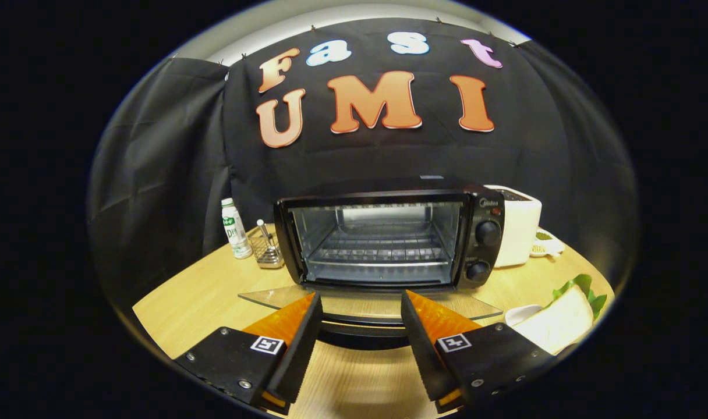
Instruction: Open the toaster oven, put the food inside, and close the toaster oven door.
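The gripper (361, 317) has its fingers spread wide apart and holds nothing. Just ahead of them stands the toaster oven (389, 238) on a light wooden table (202, 297), its glass door (365, 305) folded down flat and its wire rack (377, 250) bare. The sandwich (560, 320), with green lettuce, lies on a white plate (520, 314) beside the right finger. A bottle (234, 228) and a wire holder (266, 250) stand left of the oven, a white appliance (520, 230) to its right. Black cloth closes the booth behind.
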Motion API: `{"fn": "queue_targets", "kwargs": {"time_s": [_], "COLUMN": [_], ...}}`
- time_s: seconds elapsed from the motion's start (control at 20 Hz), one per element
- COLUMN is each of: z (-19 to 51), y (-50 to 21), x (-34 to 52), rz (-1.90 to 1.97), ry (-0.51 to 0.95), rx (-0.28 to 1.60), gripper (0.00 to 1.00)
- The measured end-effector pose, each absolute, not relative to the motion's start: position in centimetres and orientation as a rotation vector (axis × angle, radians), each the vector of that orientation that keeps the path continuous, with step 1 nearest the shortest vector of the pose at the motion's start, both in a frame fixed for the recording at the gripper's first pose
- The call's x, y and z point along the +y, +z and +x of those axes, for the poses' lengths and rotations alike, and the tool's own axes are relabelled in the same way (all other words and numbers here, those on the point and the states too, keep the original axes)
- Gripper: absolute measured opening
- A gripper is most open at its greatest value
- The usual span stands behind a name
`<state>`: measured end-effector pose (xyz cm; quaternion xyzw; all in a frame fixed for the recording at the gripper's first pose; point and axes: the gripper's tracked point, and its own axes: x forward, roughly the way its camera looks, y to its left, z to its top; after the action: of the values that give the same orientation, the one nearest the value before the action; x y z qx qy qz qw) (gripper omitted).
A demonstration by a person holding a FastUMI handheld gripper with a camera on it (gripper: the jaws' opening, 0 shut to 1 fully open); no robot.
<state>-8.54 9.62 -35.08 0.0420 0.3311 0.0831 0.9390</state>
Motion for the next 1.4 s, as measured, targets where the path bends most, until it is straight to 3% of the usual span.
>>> {"fn": "queue_targets", "kwargs": {"time_s": [0.4,0.7,1.1,1.4], "z": [-11.1,-11.0,-11.2,-11.0], "y": [-40.6,-39.8,-33.2,-27.8], "x": [9.3,8.9,4.8,-2.3], "rz": [0.098,0.125,0.147,0.153], "ry": [0.151,0.166,0.182,0.129], "rx": [0.827,0.835,0.757,0.692], "gripper": [0.83,0.83,0.95,0.98]}}
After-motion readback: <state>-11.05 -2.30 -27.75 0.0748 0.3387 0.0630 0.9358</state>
